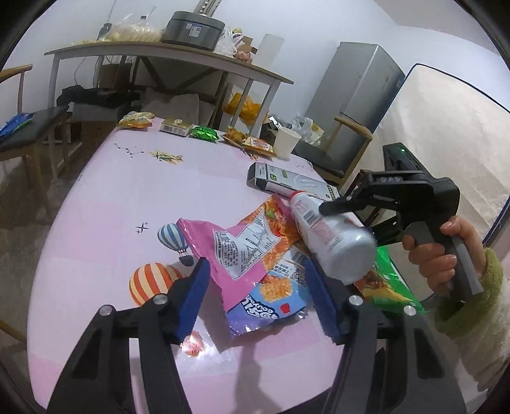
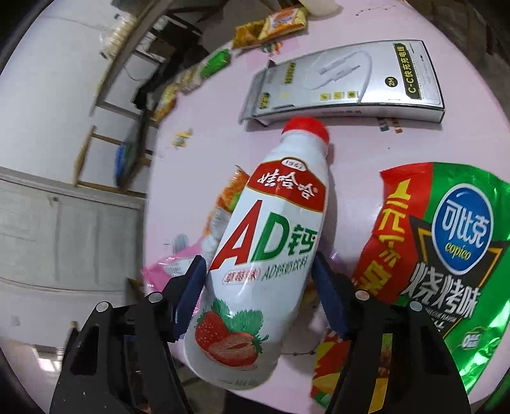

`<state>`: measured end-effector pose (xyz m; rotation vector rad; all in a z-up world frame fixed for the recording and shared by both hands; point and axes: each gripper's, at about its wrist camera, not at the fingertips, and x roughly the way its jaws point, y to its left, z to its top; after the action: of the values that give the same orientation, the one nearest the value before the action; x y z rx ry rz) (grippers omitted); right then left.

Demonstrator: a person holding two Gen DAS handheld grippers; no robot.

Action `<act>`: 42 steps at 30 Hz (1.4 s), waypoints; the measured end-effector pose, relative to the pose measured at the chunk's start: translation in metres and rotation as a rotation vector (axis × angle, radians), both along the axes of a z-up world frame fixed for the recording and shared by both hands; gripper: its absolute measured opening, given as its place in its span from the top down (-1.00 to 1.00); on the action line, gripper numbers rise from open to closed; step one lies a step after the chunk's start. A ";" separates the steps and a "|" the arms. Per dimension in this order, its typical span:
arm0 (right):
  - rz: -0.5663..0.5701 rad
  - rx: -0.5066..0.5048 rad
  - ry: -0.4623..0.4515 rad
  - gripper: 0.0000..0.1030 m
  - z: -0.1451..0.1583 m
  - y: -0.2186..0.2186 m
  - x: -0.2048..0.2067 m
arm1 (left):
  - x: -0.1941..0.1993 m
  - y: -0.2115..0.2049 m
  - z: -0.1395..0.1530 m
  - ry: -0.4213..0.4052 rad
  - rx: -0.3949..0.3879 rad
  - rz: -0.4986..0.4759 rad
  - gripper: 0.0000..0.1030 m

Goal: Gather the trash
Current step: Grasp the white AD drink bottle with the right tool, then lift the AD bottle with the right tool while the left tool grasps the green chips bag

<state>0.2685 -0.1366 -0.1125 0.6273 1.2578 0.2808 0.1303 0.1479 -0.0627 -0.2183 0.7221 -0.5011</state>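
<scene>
Left wrist view: the left gripper (image 1: pixel 255 286) straddles a pink snack wrapper (image 1: pixel 236 251) on the pink counter (image 1: pixel 105 203), jaws half open, no grip evident. Right wrist view: the right gripper (image 2: pixel 259 296) clamps a strawberry milk bottle (image 2: pixel 267 242); a green chip bag (image 2: pixel 446 254) lies at three o'clock.

1. Desk (image 1: pixel 105 191): round, pink cloth printed with balloons and stars.
2. Side table (image 1: pixel 178 59): wooden top, grey metal legs, against a white wall (image 1: pixel 302 22); cluttered.
3. Refrigerator (image 1: pixel 357 98): silver, in the corner.
4. Wooden chairs: one at left (image 1: pixel 35 127), one before the refrigerator (image 1: pixel 344 149).
5. Mattress (image 1: pixel 452 137): cream, upright at right.
</scene>
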 end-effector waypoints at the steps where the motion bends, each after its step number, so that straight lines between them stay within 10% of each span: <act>1: -0.004 0.028 -0.015 -0.21 0.004 -0.004 -0.003 | -0.003 0.001 0.003 -0.003 -0.005 0.000 -0.16; 8: -0.023 0.161 -0.063 -0.16 0.021 -0.025 -0.024 | -0.014 -0.019 0.013 0.012 -0.030 -0.055 -0.16; 17: 0.033 0.054 -0.049 0.07 0.018 -0.038 -0.050 | -0.005 -0.072 -0.005 0.094 0.007 -0.152 -0.16; 31: 0.212 -0.003 0.090 -0.33 -0.019 0.013 -0.014 | 0.018 -0.063 -0.038 0.158 0.108 -0.052 -0.16; 42: 0.181 0.011 0.123 -0.11 -0.040 0.014 -0.016 | 0.024 -0.051 -0.046 0.180 0.100 -0.015 -0.16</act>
<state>0.2523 -0.1226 -0.1529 0.5471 1.4354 0.4044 0.1545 0.0973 -0.1085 -0.1657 0.9230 -0.4619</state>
